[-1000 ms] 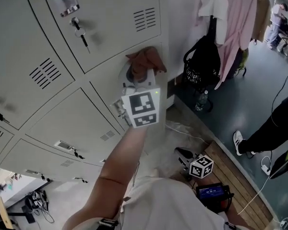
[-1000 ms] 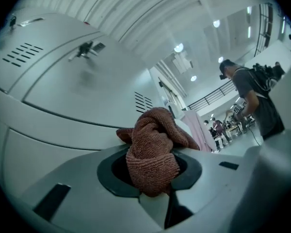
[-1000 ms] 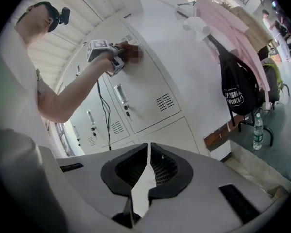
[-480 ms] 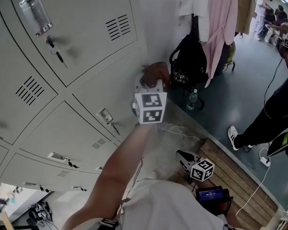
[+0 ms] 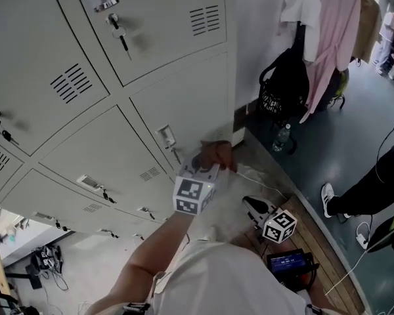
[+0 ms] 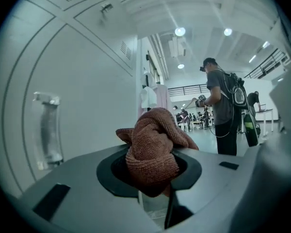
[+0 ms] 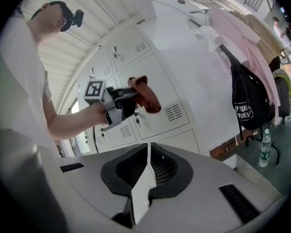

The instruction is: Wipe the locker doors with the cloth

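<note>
Grey locker doors fill the upper left of the head view. My left gripper is shut on a bunched rust-brown cloth, held against the lower right corner of a lower door, just right of its key latch. In the left gripper view the cloth bulges out between the jaws, with the door to the left. My right gripper hangs low beside my body, jaws together and empty. Its own view shows the right gripper shut, with the left gripper and cloth ahead.
A black bag and pink and white clothes hang right of the lockers. A water bottle stands on the floor. A person's leg and shoe are at the right. Another person with a backpack stands in the hall.
My left gripper has carried the cloth down the locker face, from a higher door to the lower right corner of the door with the key latch. The right gripper stays low.
</note>
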